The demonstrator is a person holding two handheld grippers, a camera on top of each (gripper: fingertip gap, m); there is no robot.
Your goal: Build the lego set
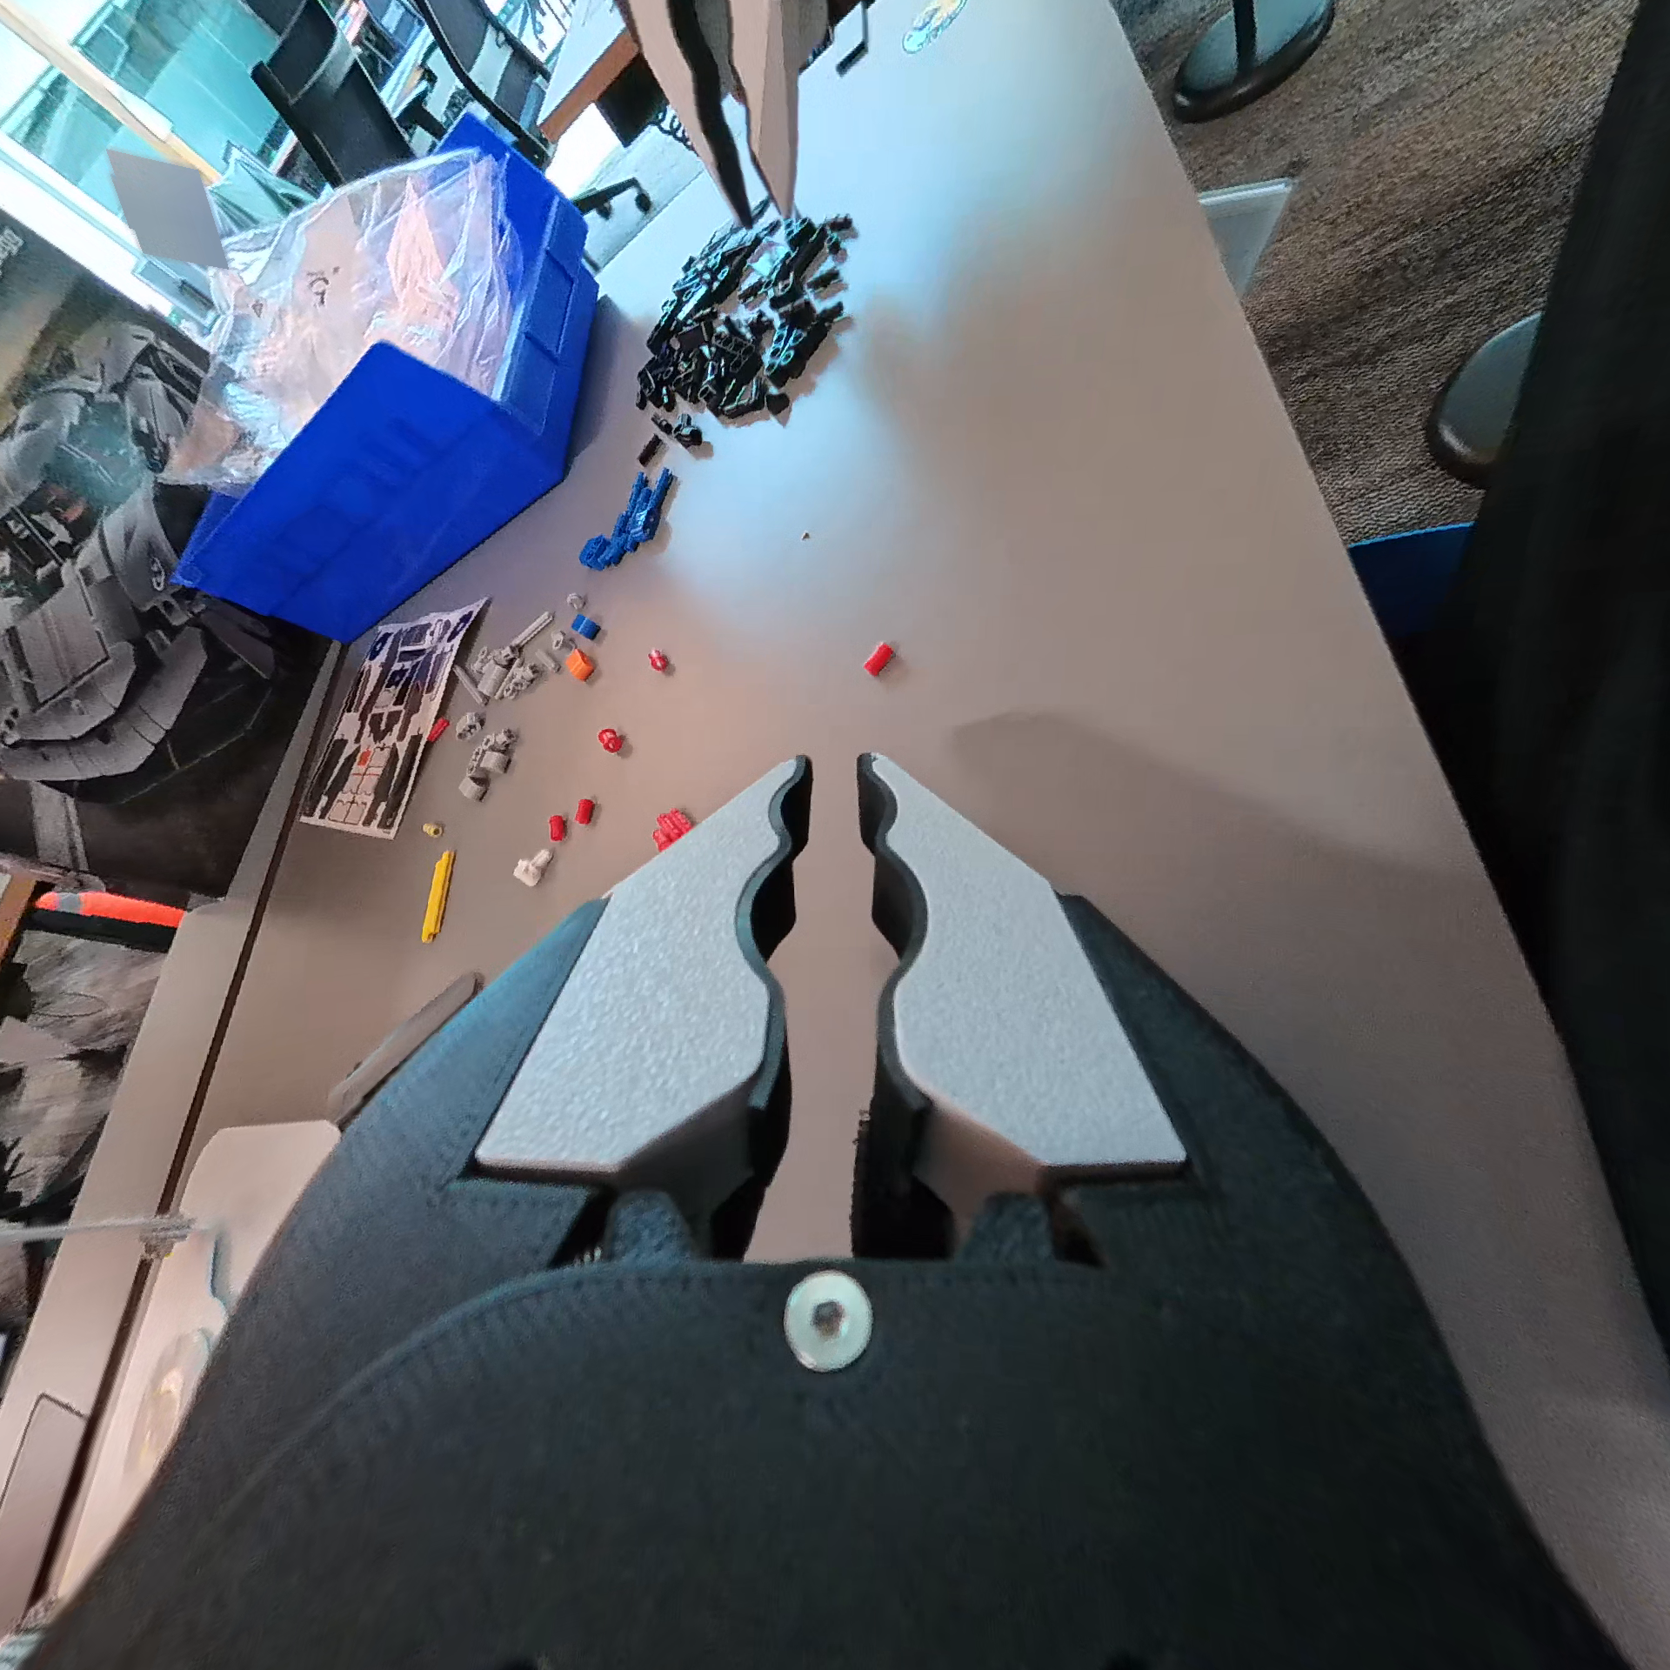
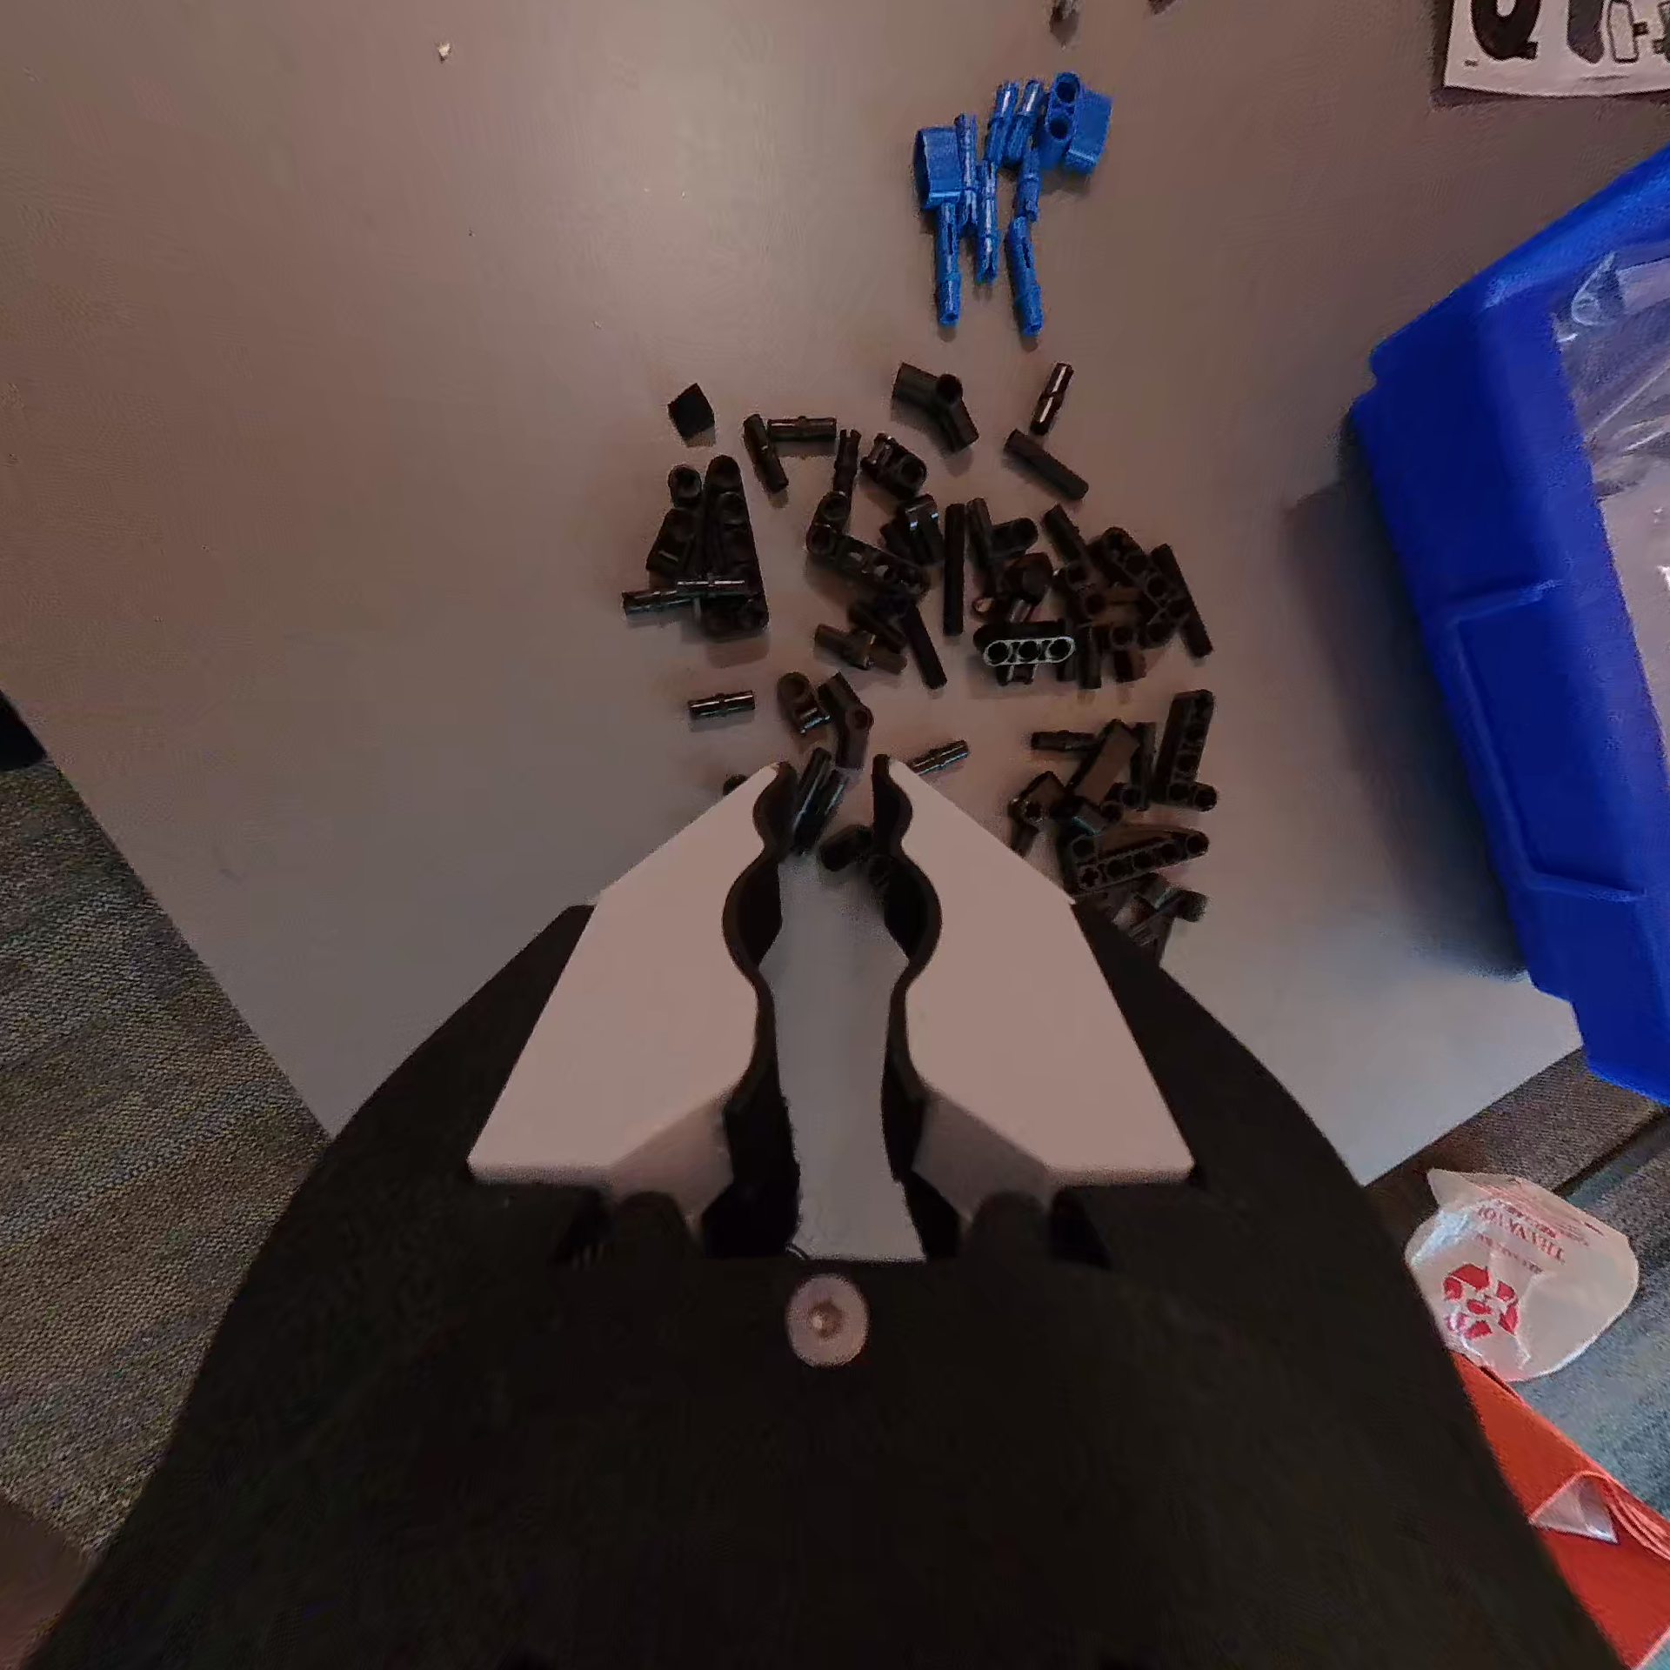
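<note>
Over bare desk (image 1: pixel 1039 542) middle, left tongs (image 1: pixel 833 768) hovering slightly parted, gripping nothing; right tongs (image 2: pixel 831 777) narrowly open over black pieces (image 2: pixel 949 587), one black pin (image 2: pixel 813 800) lying between, unpinched.

Bin (image 1: pixel 389 470) left of parts pile (image 1: pixel 750 316).

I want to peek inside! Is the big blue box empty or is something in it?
Not empty. The blue bin has crumpled clear plastic bags sticking up above its rim. Anything underneath them is hidden.
</note>
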